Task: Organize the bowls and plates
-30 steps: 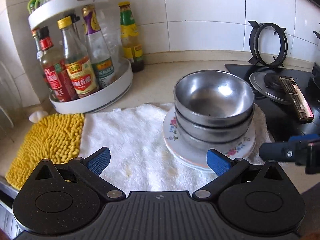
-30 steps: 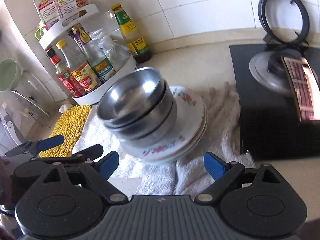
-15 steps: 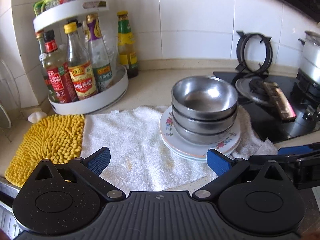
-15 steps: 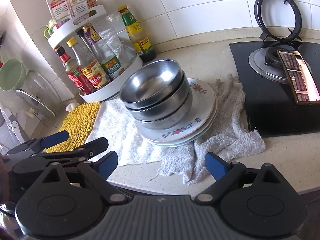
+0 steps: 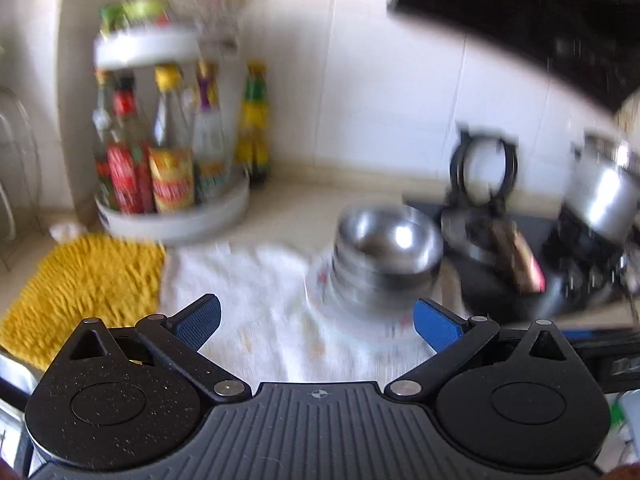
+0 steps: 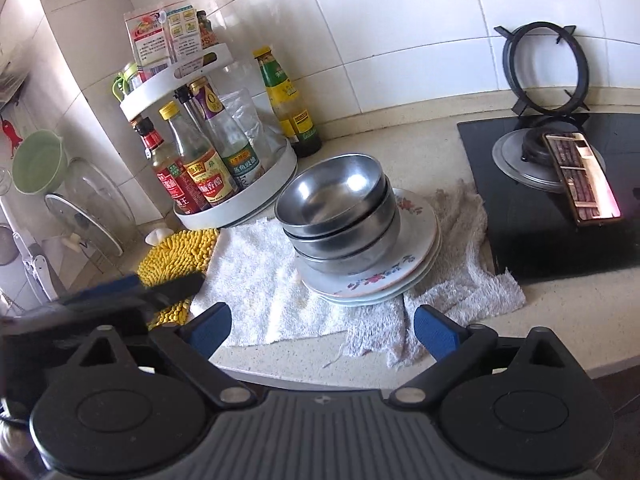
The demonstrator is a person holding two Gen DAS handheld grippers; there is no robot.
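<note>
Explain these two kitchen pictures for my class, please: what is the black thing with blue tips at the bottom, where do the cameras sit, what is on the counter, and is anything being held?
No robot here: a person holds a two-finger gripper in each hand, and each gripper carries a wide-angle camera looking forward along its fingers. The black body with blue pads at the bottom of each picture is that gripper. One picture comes from the left gripper and is blurred; the other comes from the right gripper and is sharp.

On the counter lies a white towel. On it sits a stack of flowered plates, with nested steel bowls on top. Left of these are a yellow mat and a round rack of sauce bottles. To the right is a black stove.

Both grippers are open and hold nothing.
</note>
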